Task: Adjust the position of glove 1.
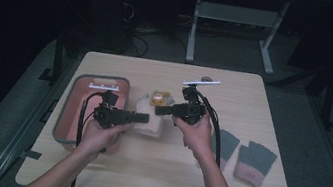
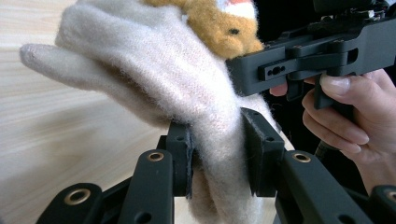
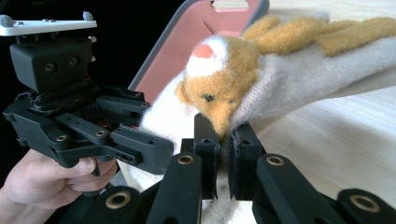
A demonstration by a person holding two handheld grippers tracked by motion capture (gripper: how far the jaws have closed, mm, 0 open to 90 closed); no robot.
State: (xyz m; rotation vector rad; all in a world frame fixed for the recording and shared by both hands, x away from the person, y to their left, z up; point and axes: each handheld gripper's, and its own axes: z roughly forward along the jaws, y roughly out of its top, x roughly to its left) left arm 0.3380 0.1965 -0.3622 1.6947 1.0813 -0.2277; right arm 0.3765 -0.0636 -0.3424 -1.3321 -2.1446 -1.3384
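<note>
While both claws grip, cream glove (image 2: 154, 79), unlabelled

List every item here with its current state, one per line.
cream glove: lifted off the table, pinched at both ends, animal face on it.
left gripper: shut on the glove's cuff.
right gripper: shut on the glove's edge by the animal face.
pink bin: upright on the table; contents cannot be told.
grey gloves: pair lying flat on the table, untouched.

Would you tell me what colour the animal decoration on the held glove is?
Golden tan with a white and pink patch, on the animal decoration; the right gripper view shows it best.
</note>
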